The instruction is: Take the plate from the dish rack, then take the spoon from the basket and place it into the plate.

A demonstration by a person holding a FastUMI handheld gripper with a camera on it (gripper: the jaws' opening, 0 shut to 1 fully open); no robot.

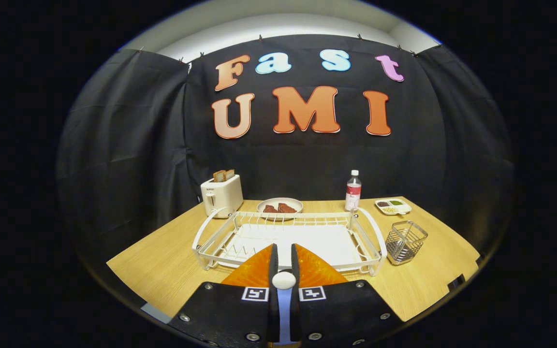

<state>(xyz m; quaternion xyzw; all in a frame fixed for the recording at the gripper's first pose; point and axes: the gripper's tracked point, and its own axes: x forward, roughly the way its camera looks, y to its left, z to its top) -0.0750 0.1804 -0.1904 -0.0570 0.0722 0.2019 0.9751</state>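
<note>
At lower centre of the frame: gripper, fingers drawn almost together with only a narrow slit between them. A small white rounded piece with a pale strip running down the slit sits pinched there; it reads as the spoon, held lengthwise along the fingers, though little of it is exposed

Centre, just beyond the fingertips: white wire dish rack on its drip tray, lying broadside on the worktop. Its slots look unoccupied from here

Right of the rack, near its end handle: wire basket, upright; contents too small to make out

Behind the rack, centre: a plate carrying red-brown pieces, just beside the rack's back rail. Whether this is the task's plate cannot be told; the fingers hide the strip of worktop in front of the rack

Upper left of the worktop: white toaster with two slices standing in it. Right of centre at the back: clear bottle with a red label. Further right: a small divided dish of condiments

Step in hand, as a judgement: the spoon appears to be in the grip, so the carry to the plate is under way

Next move calls for: locating the receiving plate, bringing the spoon over its middle, lowering until it is just above the surface, then parting the fingers so it lies flat inside the rim
</note>
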